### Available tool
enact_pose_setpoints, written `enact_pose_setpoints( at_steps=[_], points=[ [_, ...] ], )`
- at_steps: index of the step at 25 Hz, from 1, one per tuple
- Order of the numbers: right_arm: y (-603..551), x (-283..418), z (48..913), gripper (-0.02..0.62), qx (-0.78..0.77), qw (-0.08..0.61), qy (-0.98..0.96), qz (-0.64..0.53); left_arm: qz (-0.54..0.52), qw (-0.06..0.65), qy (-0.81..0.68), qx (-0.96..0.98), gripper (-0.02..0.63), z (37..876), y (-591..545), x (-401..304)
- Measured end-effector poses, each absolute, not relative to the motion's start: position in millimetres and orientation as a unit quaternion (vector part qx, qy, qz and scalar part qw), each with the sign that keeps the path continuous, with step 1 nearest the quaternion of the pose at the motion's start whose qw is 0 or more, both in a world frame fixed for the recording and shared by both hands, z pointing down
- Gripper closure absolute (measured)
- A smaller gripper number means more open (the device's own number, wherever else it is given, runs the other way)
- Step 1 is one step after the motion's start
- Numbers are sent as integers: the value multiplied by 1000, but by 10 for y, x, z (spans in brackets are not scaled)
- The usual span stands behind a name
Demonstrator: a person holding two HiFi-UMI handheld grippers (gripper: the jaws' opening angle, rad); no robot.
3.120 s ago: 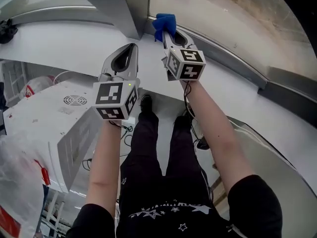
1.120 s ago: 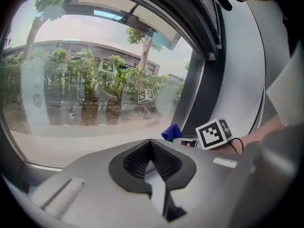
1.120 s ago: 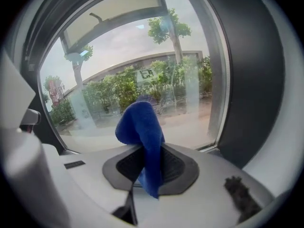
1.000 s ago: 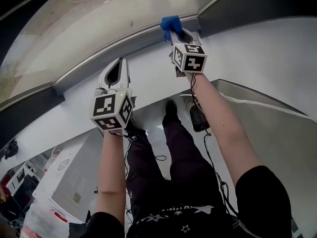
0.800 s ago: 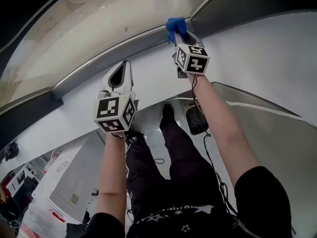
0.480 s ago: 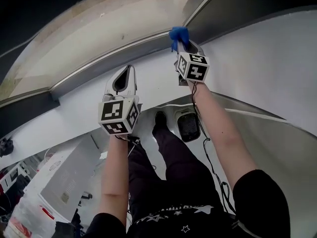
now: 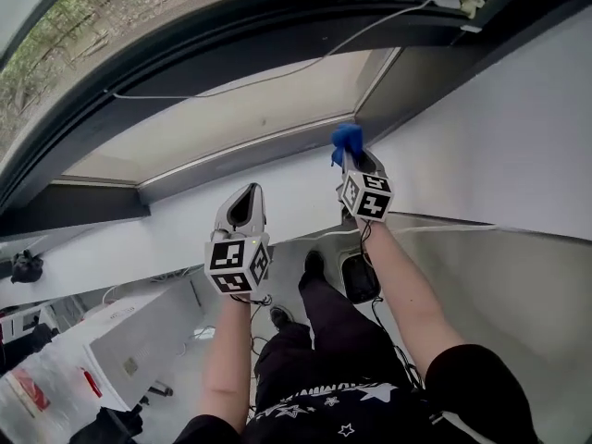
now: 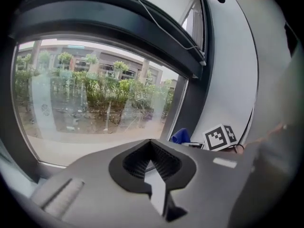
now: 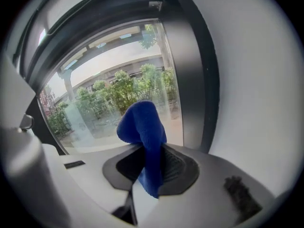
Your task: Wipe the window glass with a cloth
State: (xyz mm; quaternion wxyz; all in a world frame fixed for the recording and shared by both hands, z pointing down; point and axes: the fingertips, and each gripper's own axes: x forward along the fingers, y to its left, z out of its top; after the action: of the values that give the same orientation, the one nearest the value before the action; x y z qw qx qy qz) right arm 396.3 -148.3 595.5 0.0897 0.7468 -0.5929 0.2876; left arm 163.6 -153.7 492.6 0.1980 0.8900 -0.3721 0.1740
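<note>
Up near the lower right corner of the window glass point(image 7: 231, 118), the head view shows us the right gripper point(image 7: 352, 158) holding a blue cloth point(image 7: 347, 140) beside the dark frame point(image 7: 398, 81). The left gripper point(image 7: 248, 191) hangs lower, before the white sill point(image 7: 139, 239).

From the left gripper view, we find its jaws closed tip to tip, nothing between them. At right stands a marker cube point(image 8: 221, 137) printed with black-and-white squares.

From the right gripper view, the jaws pinch the cloth (deep blue, softly napped). It rises in a rounded hump and trails a tail downward. Whether it touches the glass, we cannot tell.
</note>
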Motion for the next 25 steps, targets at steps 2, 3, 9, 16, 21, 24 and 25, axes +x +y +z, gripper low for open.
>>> enact_pose_setpoints(
  at_steps=[2, 3, 9, 16, 21, 24, 25],
  points=[
    [-1415, 3732, 5787, 522, 735, 90, -608, 285, 166, 197, -382, 888, 597, 4767, -1463, 1457],
    [-1380, 3601, 5693, 522, 728, 91, -618, 282, 160, 197, -388, 886, 598, 4683, -1418, 1359],
    [-1172, 2736, 5124, 522, 680, 104, -681, 249, 127, 194, -414, 880, 597, 4221, -1080, 733],
    [-791, 1784, 4557, 522, 635, 101, -735, 215, 109, 184, -435, 875, 598, 3861, -539, -3],
    [-526, 1371, 4119, 522, 625, 83, -752, 192, 87, 154, -441, 880, 597, 3449, -159, -398],
    [-364, 1135, 3889, 522, 619, 69, -761, 180, 78, 141, -447, 880, 597, 3291, 36, -663],
    [-289, 1061, 3832, 522, 617, 66, -764, 176, 76, 140, -448, 879, 598, 3265, 106, -742]
  ],
)
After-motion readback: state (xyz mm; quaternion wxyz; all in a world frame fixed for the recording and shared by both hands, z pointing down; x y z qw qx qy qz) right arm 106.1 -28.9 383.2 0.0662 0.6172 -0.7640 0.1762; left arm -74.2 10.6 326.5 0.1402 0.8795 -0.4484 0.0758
